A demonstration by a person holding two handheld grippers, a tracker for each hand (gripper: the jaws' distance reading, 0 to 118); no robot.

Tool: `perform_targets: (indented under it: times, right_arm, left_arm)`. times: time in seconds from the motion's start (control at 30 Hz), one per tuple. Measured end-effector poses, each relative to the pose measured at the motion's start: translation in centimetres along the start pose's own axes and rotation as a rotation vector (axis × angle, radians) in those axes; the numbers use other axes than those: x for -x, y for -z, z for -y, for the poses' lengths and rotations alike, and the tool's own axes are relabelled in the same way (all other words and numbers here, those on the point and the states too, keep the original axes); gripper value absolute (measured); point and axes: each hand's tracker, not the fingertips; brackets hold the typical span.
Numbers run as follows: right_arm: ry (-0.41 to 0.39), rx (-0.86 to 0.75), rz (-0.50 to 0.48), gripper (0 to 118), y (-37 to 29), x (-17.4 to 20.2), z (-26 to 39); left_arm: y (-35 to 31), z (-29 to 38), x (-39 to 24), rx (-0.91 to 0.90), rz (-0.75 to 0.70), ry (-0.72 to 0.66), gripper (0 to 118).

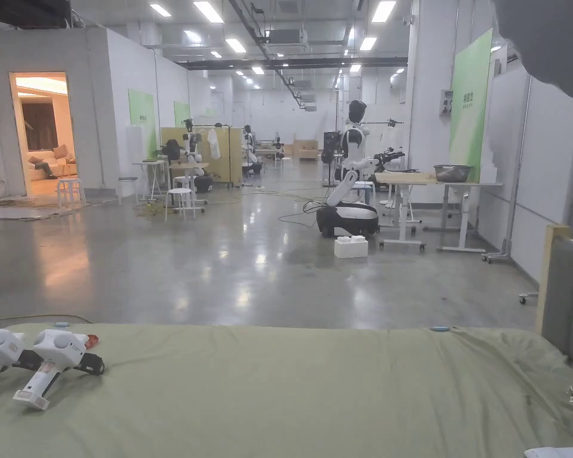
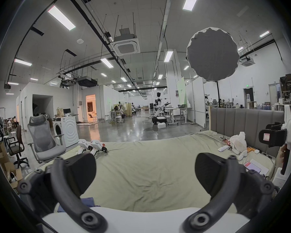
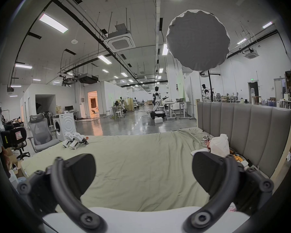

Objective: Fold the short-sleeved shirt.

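A bed with a pale green sheet (image 1: 309, 387) lies in front of me, flat with a few creases. In the left gripper view a small patch of blue cloth (image 2: 88, 201) peeks out at the near edge, under the left jaw; I cannot tell what garment it is. My left gripper (image 2: 145, 162) hangs over the near part of the sheet, open, with nothing between the jaws. My right gripper (image 3: 144, 162) is open too, over the sheet nearer the headboard. A hand holds the right gripper (image 2: 274, 135) at the right edge of the left gripper view.
Two spare white grippers (image 1: 46, 358) lie on the bed's far left corner. A grey padded headboard (image 1: 569, 298) stands on the right, with a white plastic bag (image 2: 238, 142) and small items beside it. An office chair (image 2: 44, 140) and a washing machine (image 2: 65, 130) stand left of the bed.
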Motion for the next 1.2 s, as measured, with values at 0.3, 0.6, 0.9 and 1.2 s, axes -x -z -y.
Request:
perform_targets:
  times: [0.3,0.6,0.9,1.2]
  right_arm:
    - [0.015,-0.003,-0.007,118,-0.1,-0.3,0.2]
    - [-0.005,0.022,-0.004,118,0.2,-0.2,0.4]
    - [0.072,0.044,-0.069,118,0.6,0.1,-0.4]
    - [0.141,0.069,0.007,118,0.3,0.6,-2.2]
  left_arm:
    - [-0.1,0.0,-0.3,-0.007,0.007,0.012,118]
    - [0.1,0.2,-0.3,0.008,0.007,0.007,118]
    - [0.2,0.2,-0.1,0.014,0.01,-0.015,118]
    - [0.2,0.2,0.0,0.016,0.026,-0.037,118]
